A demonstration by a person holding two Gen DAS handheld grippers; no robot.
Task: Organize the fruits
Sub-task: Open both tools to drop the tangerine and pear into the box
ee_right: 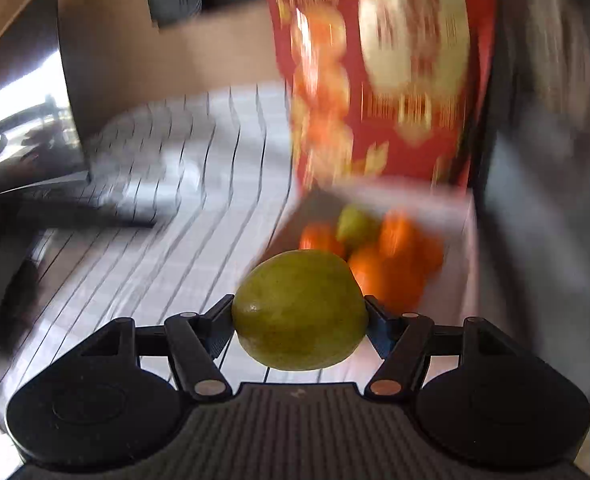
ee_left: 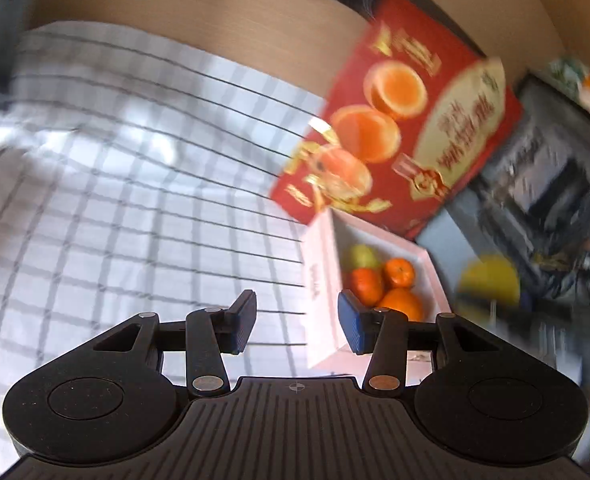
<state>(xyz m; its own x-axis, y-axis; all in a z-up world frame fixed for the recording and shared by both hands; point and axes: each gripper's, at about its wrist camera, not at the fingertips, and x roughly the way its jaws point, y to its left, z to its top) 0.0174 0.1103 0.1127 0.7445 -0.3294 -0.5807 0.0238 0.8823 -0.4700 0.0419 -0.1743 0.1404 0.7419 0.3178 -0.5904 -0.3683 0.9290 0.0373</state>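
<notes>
My right gripper (ee_right: 299, 316) is shut on a green pear-like fruit (ee_right: 299, 310), held above the checked cloth just short of the white box (ee_right: 469, 232). That box holds several oranges (ee_right: 391, 264) and another green fruit (ee_right: 355, 224). Its red lid (ee_right: 379, 80), printed with oranges, stands open behind it. In the left wrist view my left gripper (ee_left: 297, 322) is open with nothing between its fingers, at the left of the same white box (ee_left: 323, 280). Oranges (ee_left: 401, 300) and a green fruit (ee_left: 363, 256) lie inside, under the red lid (ee_left: 399, 120).
A white cloth with dark grid lines (ee_left: 135, 220) covers the table. A dark screen (ee_right: 27, 120) stands at the left in the right wrist view. A yellow round object (ee_left: 489, 280) and dark clutter (ee_left: 555, 200) lie right of the box.
</notes>
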